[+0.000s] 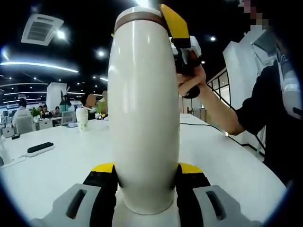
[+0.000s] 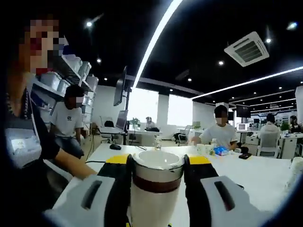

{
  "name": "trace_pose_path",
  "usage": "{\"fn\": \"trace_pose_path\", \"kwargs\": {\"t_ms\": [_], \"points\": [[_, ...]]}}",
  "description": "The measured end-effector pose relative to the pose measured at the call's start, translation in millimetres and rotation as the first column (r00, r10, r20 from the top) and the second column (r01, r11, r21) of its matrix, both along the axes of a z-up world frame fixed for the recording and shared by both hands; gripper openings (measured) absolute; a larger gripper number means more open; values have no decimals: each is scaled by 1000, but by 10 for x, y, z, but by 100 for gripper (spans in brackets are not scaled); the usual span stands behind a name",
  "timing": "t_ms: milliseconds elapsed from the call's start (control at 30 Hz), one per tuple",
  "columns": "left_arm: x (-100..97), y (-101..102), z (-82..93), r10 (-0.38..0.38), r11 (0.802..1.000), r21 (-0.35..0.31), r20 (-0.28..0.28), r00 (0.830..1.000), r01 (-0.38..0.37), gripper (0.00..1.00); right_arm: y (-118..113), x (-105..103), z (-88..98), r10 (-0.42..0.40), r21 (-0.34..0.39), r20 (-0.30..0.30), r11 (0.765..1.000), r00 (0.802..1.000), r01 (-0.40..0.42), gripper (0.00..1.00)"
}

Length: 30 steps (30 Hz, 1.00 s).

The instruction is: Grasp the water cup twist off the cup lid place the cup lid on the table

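A tall white water cup (image 1: 144,118) stands upright over the white table (image 1: 66,165), and my left gripper (image 1: 147,171) is shut on its lower body, one yellow-tipped black jaw on each side. The cup lid (image 1: 139,18), with a brown band, sits on the cup's top. The right gripper (image 1: 176,26) comes in from the upper right, held by a person's hand, one yellow jaw against the lid. In the right gripper view, my right gripper (image 2: 157,166) is shut on the cup lid (image 2: 157,161), whose white top and brown band show between the jaws.
A paper cup (image 1: 82,119) and a black-topped power strip (image 1: 40,148) lie on the table to the left. A black cable (image 1: 203,126) runs along the right side. Seated people, a mouse (image 2: 115,146) and small blue items (image 2: 220,150) are across the table (image 2: 265,177).
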<state>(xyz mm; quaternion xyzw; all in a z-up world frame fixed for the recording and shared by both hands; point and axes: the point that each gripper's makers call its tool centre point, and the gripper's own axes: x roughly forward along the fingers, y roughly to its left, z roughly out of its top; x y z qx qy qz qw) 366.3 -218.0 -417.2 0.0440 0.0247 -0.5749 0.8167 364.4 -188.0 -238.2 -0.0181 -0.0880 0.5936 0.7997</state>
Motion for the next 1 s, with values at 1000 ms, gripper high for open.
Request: {"fn": "trace_pose_path", "kwargs": {"t_ms": [1000], "points": [[-18, -24, 3, 0, 1000, 4, 8, 1000, 0, 50, -128, -15, 70, -531, 178, -42, 830, 846, 529, 65]]}}
